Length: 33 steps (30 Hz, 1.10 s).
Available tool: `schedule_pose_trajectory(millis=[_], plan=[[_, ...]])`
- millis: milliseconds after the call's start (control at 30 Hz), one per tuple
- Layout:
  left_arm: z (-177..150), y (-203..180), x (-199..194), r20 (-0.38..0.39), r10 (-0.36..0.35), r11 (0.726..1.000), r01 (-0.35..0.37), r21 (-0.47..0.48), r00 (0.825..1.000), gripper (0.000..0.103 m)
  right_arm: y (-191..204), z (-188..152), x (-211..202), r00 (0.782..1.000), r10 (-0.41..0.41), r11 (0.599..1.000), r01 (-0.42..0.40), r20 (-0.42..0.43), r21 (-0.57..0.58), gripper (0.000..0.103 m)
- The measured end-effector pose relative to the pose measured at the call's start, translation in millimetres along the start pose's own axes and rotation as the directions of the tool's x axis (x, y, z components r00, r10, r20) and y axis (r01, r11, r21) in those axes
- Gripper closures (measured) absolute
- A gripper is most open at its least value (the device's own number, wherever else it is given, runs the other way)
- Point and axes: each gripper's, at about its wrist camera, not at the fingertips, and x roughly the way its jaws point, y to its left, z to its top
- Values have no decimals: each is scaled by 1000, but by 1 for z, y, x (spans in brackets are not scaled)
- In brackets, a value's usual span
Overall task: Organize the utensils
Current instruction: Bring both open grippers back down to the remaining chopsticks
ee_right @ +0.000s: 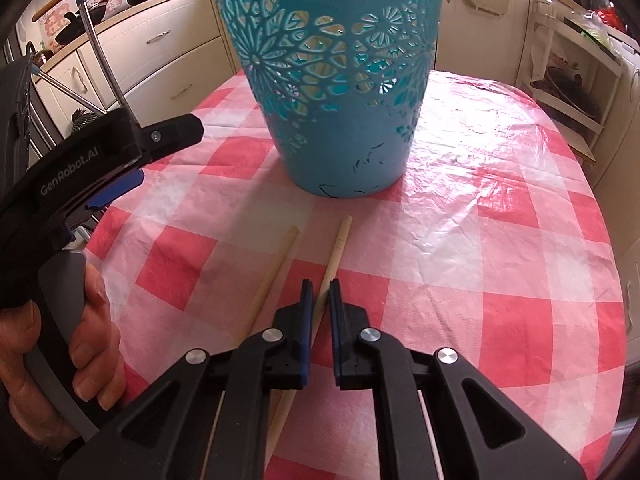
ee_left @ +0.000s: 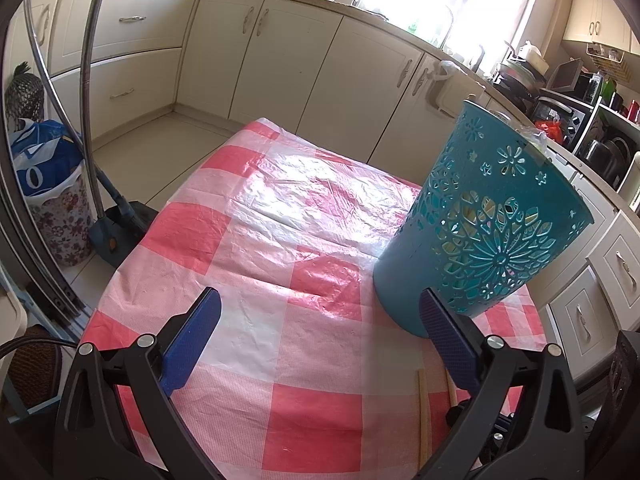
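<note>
A teal cut-out plastic holder (ee_right: 340, 92) stands on the red-and-white checked tablecloth (ee_right: 480, 264); it also shows in the left wrist view (ee_left: 476, 224). Two wooden chopsticks lie in front of it. My right gripper (ee_right: 319, 286) has its jaws narrowed around the right chopstick (ee_right: 338, 248), with a small gap each side. The left chopstick (ee_right: 276, 272) lies beside it. My left gripper (ee_left: 320, 308) is open and empty above the cloth, left of the holder; it shows in the right wrist view (ee_right: 116, 188). Chopstick ends (ee_left: 423, 412) show low in the left wrist view.
Cream kitchen cabinets (ee_left: 280, 52) surround the table. A mop (ee_left: 116, 224) and a floral bin (ee_left: 60, 224) stand on the floor to the left. Appliances (ee_left: 560, 116) line the counter at right. The table edge curves at the right (ee_right: 616, 280).
</note>
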Motion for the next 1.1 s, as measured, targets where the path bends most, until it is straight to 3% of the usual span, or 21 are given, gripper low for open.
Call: schedule_pose_trajectory(millis=[267, 467, 667, 867, 933, 1033, 1100], plan=[[-4, -5, 4, -41, 29, 999, -29, 15, 999, 8, -14, -4, -8, 1000, -15, 1000, 15, -25, 16, 96], [-29, -40, -4, -132, 65, 981, -39, 191, 989, 8, -24, -8, -14, 999, -8, 1000, 9, -37, 29, 96], [-49, -79, -2, -171, 147, 922, -72, 380, 974, 10, -34, -12, -19, 999, -7, 999, 9, -47, 46, 95], [-59, -87, 9, -236, 175, 896, -55, 440, 956, 37, -43, -15, -25, 998, -26, 999, 29, -51, 44, 95], [-63, -91, 6, -234, 158, 891, -36, 452, 959, 45, -46, -16, -26, 998, -18, 999, 21, -57, 49, 95], [-66, -94, 3, -239, 131, 886, -6, 463, 962, 65, -49, -17, -26, 998, -16, 998, 19, -56, 56, 91], [-68, -98, 0, -254, 104, 885, 27, 464, 962, 92, -50, -17, -26, 998, -8, 998, 12, -55, 65, 91]])
